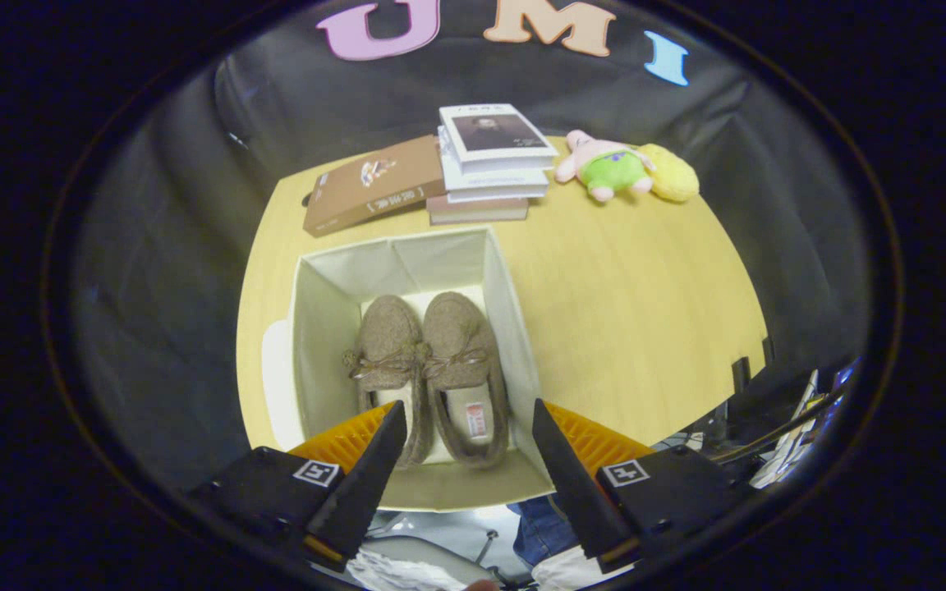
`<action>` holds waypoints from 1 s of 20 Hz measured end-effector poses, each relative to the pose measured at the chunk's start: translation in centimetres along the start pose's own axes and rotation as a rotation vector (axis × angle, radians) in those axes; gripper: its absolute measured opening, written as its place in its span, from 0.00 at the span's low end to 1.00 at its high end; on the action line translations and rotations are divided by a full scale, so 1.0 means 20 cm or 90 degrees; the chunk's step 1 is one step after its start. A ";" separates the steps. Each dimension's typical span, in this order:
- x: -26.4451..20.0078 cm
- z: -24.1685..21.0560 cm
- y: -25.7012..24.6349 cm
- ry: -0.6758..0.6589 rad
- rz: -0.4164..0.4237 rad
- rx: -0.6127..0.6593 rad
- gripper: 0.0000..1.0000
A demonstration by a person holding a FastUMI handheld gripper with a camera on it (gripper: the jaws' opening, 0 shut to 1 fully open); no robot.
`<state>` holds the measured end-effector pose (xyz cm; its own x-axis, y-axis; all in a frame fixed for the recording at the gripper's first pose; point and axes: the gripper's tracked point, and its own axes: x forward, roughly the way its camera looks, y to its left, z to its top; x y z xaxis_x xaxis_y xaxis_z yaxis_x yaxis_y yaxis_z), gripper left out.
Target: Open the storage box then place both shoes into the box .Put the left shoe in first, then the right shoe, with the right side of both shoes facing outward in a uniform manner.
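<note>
Two fingers of the claw (467, 427) stand spread wide apart, released and holding nothing, poised above the near rim of the storage box (327, 328) and looking steeply down into it. Between the fingers, the heel ends of both shoes show inside the box. The left-hand slipper (385, 345) and the right-hand slipper (461, 361) lie side by side on the box floor, touching along their inner edges, toes pointing away from the claw toward the far wall, each with a small bow across its top. The box is open, its pale fabric walls upright, and a white panel (274, 386), perhaps the lid, lies just beside its left wall, though I cannot tell for certain. The box sits on a light wooden table (637, 312). Beyond the box, near the far edge of the table, a brown book (370, 185) leans against a stack of books (489, 164), and just to the right of the stack lie a pink and green plush toy (608, 168) and a yellow plush toy (672, 172), touching each other. Dark cloth walls surround the table. Below the fingers, a bit of denim (540, 525) and pale floor show.
</note>
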<state>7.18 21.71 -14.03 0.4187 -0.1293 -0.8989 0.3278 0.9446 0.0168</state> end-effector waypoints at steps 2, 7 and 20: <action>-0.07 0.05 -0.09 -0.038 0.002 0.011 1.00; -0.18 0.28 -0.32 -0.181 0.028 0.027 1.00; -0.64 1.01 -0.86 -0.658 0.112 -0.012 0.99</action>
<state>13.31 1.01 6.14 0.9816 -0.1767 -0.0720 0.1832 0.9784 0.0959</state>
